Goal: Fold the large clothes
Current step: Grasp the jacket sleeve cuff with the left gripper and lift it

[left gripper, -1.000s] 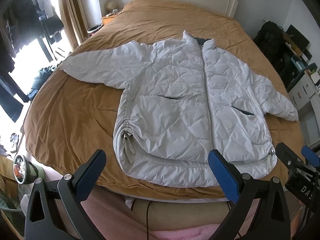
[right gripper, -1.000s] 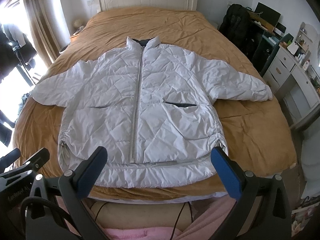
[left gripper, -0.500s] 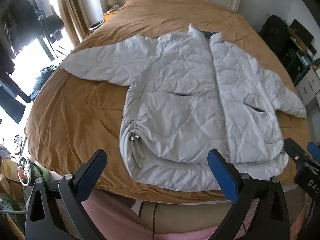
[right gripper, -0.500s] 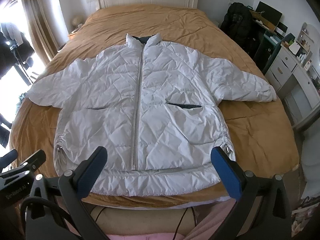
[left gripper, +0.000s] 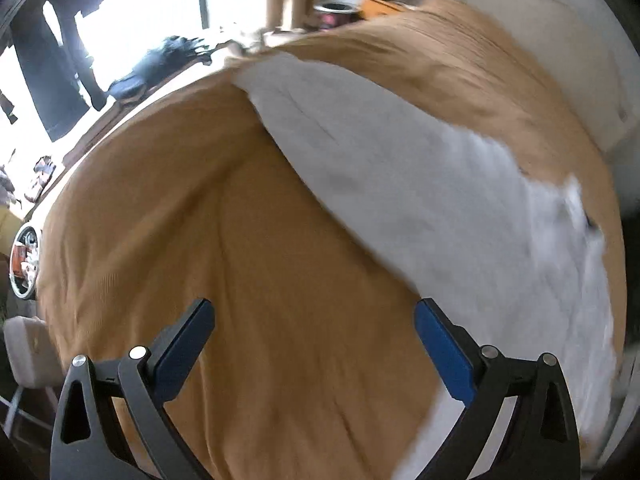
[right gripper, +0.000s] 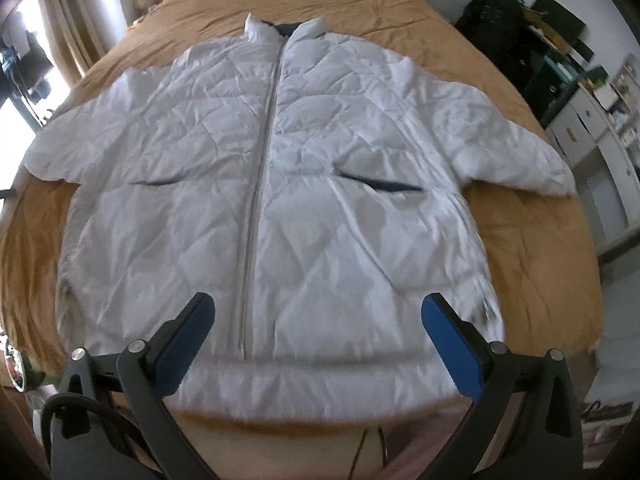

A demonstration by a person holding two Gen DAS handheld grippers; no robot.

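A white quilted puffer jacket [right gripper: 280, 184] lies flat and zipped, front up, on the tan bedspread [right gripper: 532, 240], collar toward the headboard and both sleeves spread out. My right gripper [right gripper: 316, 328] hangs open over the jacket's hem, near the zipper. In the blurred left wrist view the jacket [left gripper: 420, 184] runs diagonally, its left sleeve end up near the bed's edge. My left gripper [left gripper: 312, 340] is open above bare bedspread [left gripper: 240, 260], just beside the jacket's side, with nothing between its fingers.
Dark clothes [left gripper: 52, 80] hang by the bright window on the left. A round tin [left gripper: 24, 256] sits off the bed's left edge. A black backpack [right gripper: 496, 12] and white drawers [right gripper: 600, 148] with shelves stand to the right of the bed.
My left gripper has swung sharply left and closer to the bed, now over the bedspread by the left sleeve. My right gripper has moved closer over the hem. The jacket has not moved.
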